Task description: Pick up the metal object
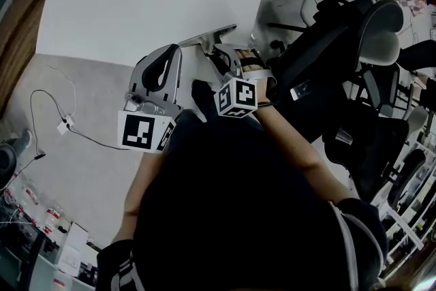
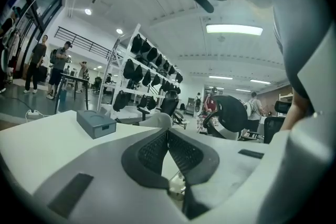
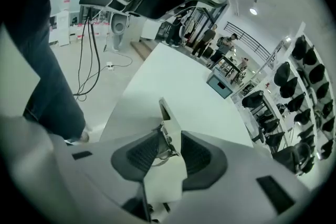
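Nearest, the person's dark head point(image 1: 231, 215) blocked the lower head view. Beyond it the right gripper point(image 1: 219, 51) was clamped on the metal object point(image 3: 169, 128), a thin plate held edgewise between its fingers and jutting past their tips over the white table point(image 1: 136, 3). Just left of those fingers, the left gripper point(image 2: 168, 134) was clenched and empty. A grey box point(image 2: 96, 123) sat well beyond its fingertips; black chairs point(image 1: 340, 71) crowded right of the right fingers.
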Tool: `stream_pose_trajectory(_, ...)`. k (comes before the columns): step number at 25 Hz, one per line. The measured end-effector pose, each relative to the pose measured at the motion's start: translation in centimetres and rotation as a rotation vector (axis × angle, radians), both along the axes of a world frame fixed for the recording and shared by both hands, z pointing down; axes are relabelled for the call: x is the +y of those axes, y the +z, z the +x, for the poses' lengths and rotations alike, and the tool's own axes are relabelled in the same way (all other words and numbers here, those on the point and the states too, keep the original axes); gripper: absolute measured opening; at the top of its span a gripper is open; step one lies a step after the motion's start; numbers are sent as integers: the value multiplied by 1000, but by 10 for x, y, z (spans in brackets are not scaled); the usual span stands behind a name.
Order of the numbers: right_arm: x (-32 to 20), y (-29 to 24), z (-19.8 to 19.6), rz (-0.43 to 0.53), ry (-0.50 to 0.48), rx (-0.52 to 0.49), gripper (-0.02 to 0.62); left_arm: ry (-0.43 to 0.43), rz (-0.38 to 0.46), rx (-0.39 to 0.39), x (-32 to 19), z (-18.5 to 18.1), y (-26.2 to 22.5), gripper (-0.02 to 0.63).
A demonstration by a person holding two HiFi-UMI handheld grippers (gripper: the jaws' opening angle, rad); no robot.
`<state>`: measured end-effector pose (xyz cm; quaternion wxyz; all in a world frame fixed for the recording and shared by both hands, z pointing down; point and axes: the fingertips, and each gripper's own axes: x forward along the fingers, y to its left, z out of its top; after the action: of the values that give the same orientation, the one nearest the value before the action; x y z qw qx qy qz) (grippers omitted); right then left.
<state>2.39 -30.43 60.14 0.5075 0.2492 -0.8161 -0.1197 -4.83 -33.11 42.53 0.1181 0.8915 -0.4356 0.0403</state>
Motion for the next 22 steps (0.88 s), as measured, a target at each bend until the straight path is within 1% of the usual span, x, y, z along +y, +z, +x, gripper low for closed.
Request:
stream_pose_trajectory(4,-1,9,-3,29,-79,91,141,-9,-10,-14,-2,-4,6,25)
stream_pose_trajectory(7,-4,11,-2,65,-103,152,141,-21,-17,-18,0,-10,7,25)
stream_pose_trajectory(9,-7,10,-2,98,-119,195,123,-32,-20,-18,0,-15,8,25)
stream_pose_trajectory(12,-7,11,-2,115,-140,244,102,-40,-17,-19,0,-21,7,25)
stream_pose_trajectory(14,-9,12,-3,121,-146,262,75,-30,-18,-20,-3,-24,5,25)
stream_pose_trajectory(19,-22,-2,-6,155,-144,279,37,23,-9,-32,-16,-25,-9,25)
stream_pose_trajectory(22,-30,-12,-10,149,-120,268,32,52,5,-41,-23,-29,-20,25)
